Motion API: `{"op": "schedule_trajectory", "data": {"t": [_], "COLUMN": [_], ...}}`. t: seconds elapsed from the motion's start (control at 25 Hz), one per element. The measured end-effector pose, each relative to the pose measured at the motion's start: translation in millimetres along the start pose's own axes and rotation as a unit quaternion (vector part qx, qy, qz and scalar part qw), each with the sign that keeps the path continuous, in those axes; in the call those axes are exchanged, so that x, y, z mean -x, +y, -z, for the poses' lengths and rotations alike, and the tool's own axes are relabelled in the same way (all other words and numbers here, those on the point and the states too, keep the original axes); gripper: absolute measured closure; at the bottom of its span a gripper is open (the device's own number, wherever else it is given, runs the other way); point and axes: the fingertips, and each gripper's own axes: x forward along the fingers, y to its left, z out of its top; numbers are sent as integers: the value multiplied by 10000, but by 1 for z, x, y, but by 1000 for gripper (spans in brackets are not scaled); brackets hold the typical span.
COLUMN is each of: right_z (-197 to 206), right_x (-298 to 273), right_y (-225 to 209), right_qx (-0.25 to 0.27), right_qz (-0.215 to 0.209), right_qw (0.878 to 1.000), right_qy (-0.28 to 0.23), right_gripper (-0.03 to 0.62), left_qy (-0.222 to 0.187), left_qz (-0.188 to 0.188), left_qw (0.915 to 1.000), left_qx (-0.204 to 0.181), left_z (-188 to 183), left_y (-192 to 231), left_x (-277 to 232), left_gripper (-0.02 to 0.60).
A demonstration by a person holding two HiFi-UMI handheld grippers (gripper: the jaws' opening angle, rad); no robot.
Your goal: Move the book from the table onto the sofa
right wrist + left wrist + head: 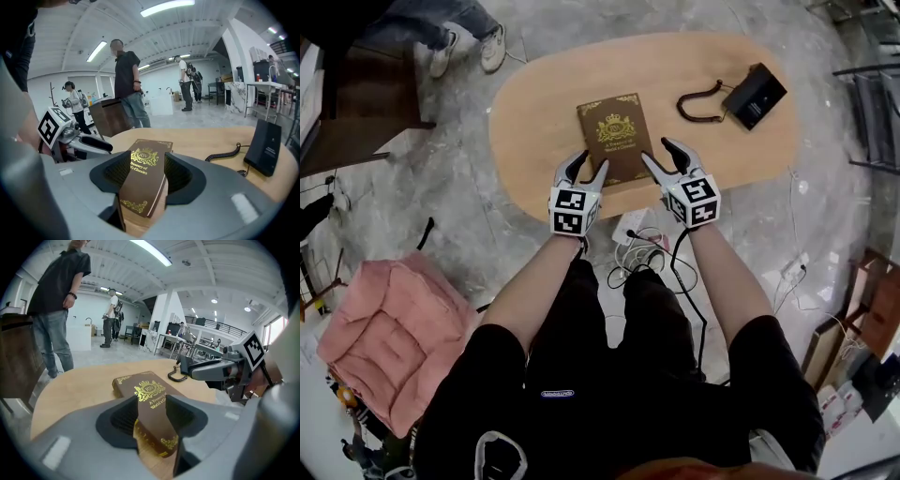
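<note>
the brown book (615, 136) with gold print lies flat on the tan table (534, 112), near the edge that is close to the person. it is shut and its front faces up.

the left gripper (592, 159) is at the book's near left corner. its two fingers are spread apart. in the left gripper view the book shows in the gap between them, but the fingers do not press on it.

the right gripper (656, 150) is at the book's near right corner. its fingers are spread wide too. in the right gripper view the book lies in the gap, and the fingers do not squeeze it. i cannot tell if any finger tip rests on the cover.

both grippers point down at a slant, side by side, with the near end of the book between them.

a black box (755, 94) with a curly cord (698, 105) sits on the far right part of the table, well apart from the book.

on the floor under the near edge of the table lie some wires (642, 248). a pink soft seat (389, 337) stands on the floor to the left, well apart from the table. a person's shoes (469, 52) show on the floor at the far side of the table.
</note>
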Motion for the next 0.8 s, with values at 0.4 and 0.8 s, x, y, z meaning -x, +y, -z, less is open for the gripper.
{"op": "schedule_trajectory", "data": {"t": [0.4, 0.8], "right_z": [37, 67], "right_x": [-49, -71], "right_y": [-21, -21], "right_qx": [-482, -1438], "right_qz": [-193, -455], "right_qw": [9982, 9862], "right_qy": [285, 684], "right_gripper": [309, 283], "left_qy": [362, 536], "left_qz": [38, 293], "left_qw": [9979, 9827], "left_qx": [539, 1749], "left_z": [26, 40], "left_y": [23, 37], "left_x": [-36, -47], "left_gripper": [367, 319]}}
